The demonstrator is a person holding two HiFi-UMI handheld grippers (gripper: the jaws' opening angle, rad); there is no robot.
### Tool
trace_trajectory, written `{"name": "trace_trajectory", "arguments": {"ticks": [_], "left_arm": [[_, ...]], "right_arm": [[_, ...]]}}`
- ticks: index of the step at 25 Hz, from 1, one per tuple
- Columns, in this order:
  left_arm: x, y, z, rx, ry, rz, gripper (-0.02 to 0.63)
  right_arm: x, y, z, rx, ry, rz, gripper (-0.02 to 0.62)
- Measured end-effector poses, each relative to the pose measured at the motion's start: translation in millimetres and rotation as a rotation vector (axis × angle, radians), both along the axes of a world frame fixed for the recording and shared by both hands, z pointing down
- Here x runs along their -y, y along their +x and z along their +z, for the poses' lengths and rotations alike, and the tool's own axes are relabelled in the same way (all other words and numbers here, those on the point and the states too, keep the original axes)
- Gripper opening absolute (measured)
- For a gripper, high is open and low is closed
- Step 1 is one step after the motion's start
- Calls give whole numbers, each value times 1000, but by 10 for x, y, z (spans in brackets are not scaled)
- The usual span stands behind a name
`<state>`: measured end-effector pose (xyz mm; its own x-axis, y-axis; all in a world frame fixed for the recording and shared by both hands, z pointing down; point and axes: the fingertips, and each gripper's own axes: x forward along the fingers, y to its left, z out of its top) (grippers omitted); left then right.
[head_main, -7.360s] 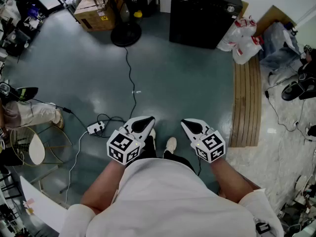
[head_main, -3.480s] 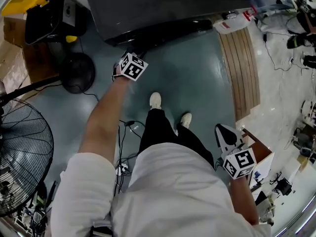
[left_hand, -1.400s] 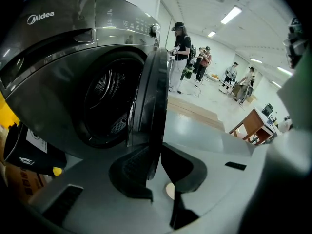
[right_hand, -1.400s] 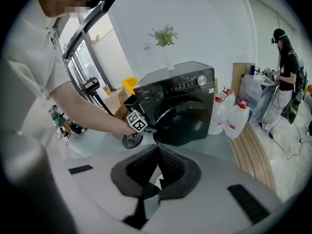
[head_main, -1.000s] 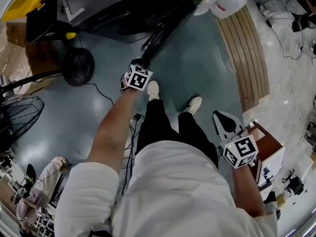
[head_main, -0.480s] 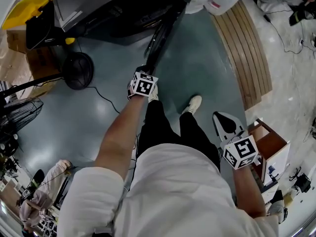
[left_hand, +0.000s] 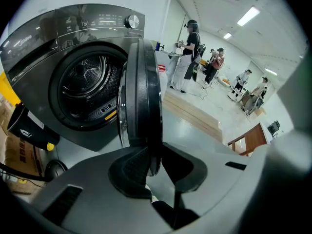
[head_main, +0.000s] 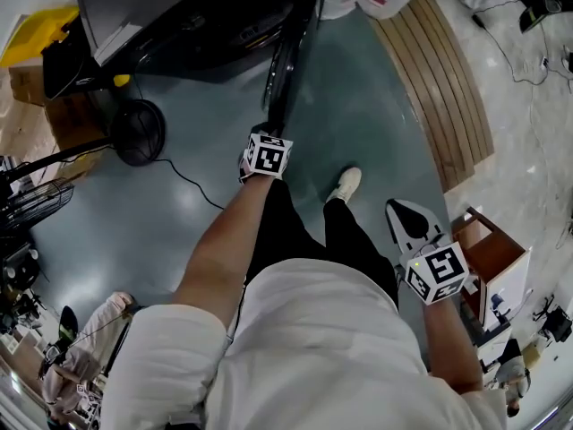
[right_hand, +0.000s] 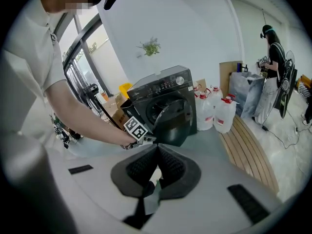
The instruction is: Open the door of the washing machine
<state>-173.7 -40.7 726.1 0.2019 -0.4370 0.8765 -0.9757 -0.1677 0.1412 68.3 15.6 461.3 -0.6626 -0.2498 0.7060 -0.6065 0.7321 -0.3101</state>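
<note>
Gripped the free edge of the door (left_hand: 141, 82) with left tongs (left_hand: 155, 156), clamped on it, probably for best leverage. Stood well open from the washing machine (left_hand: 53, 38), drum (left_hand: 90, 84) exposed. Held right tongs (right_hand: 156, 172) closed, empty, back, clear of the swing.

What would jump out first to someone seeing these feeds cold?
The dark washing machine door stands swung out, seen edge-on mid-frame in the left gripper view, with the left gripper shut on its rim. Behind it, to the left, gapes the open drum. The right gripper hangs off to the right in the head view, jaws together on nothing.
</note>
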Motion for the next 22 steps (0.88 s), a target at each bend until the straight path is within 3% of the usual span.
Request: {"name": "trace_trajectory", "arguments": {"ticks": [22], "left_arm": [[288, 1358, 9, -107, -67, -99, 91]], "right_arm": [[192, 927, 109, 30, -17, 101, 9]]}}
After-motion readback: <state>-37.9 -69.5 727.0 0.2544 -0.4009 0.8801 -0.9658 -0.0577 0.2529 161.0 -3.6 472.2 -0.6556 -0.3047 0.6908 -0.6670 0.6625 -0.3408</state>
